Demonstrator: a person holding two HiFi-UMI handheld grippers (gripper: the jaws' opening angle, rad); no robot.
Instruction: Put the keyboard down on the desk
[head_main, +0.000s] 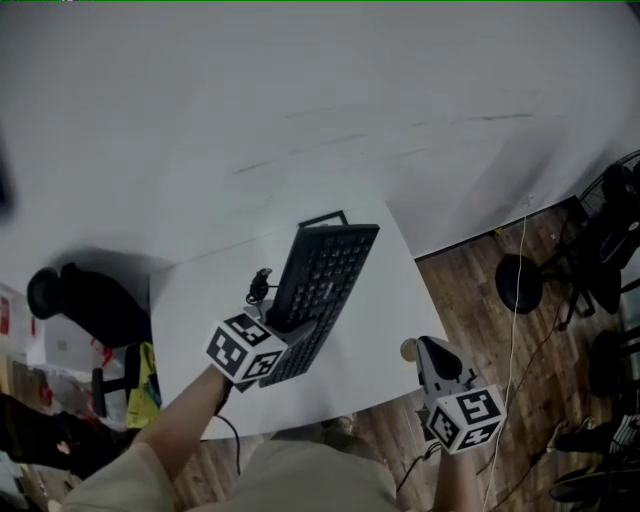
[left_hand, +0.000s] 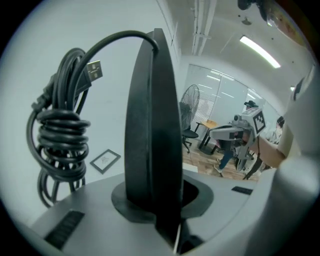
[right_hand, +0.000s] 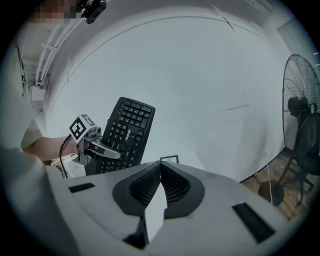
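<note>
My left gripper (head_main: 287, 328) clamps the near end of the black keyboard (head_main: 322, 285), which tilts up over the middle of the white desk (head_main: 385, 310), coiled USB cable (left_hand: 60, 145) dangling. My right gripper (head_main: 425, 352) hangs closed and empty beside the desk's right edge.

Head view steeply down, gripper views along jaws, sharing keyboard (head_main: 325, 280)
</note>
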